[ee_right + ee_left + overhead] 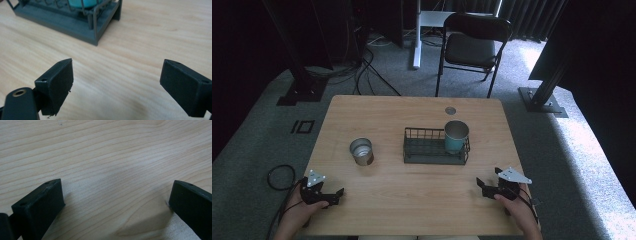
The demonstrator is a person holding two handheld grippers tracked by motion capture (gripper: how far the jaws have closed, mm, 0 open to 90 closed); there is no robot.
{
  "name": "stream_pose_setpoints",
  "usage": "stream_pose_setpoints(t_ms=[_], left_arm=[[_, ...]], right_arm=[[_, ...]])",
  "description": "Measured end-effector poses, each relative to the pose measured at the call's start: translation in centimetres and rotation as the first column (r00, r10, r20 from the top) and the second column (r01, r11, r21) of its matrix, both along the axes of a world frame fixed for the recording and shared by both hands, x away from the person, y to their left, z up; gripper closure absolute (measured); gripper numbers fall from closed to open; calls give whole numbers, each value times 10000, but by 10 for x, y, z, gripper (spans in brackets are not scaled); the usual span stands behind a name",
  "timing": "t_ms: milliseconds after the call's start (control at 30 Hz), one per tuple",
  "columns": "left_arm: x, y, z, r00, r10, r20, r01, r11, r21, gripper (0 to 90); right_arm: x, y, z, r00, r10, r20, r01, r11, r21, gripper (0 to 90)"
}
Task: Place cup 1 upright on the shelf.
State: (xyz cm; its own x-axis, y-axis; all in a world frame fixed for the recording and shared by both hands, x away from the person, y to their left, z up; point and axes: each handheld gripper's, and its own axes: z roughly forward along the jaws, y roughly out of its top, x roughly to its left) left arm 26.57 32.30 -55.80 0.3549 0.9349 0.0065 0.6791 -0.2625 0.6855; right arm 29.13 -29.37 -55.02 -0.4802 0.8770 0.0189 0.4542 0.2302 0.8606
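With both the left gripper and right gripper spread wide and empty, the silver tin can left of centre, outside the wire basket, looks light, rigid, slippery: grasp across its sidewall.
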Motion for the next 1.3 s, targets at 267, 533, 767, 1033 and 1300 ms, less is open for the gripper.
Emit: stream_pose_setpoints(t_ms=[267, 533, 767, 1033, 1300], left_arm=[[0, 0, 0, 10000, 1, 9, -1, 10000, -4, 3], [0, 0, 0, 10000, 4, 3, -4, 10000, 4, 4], [0, 0, 0, 10000, -5, 2, 5, 10000, 8, 4], [-2, 0, 0, 10000, -8, -13, 8, 10000, 17, 4], [-2, 0, 0, 10000, -15, -20, 15, 10000, 18, 4]], right_arm=[[-3, -10, -4, 9981, -36, -619, 16, 9995, -322, 114], [-2, -13, -7, 9881, 58, -1537, -216, 9946, -1012, 114], [0, -10, -9, 9815, 141, -1908, -377, 9920, -1208, 112], [0, -10, -9, 9813, 145, -1918, -382, 9920, -1207, 112], [0, -10, -9, 9813, 141, -1922, -377, 9921, -1196, 112]])
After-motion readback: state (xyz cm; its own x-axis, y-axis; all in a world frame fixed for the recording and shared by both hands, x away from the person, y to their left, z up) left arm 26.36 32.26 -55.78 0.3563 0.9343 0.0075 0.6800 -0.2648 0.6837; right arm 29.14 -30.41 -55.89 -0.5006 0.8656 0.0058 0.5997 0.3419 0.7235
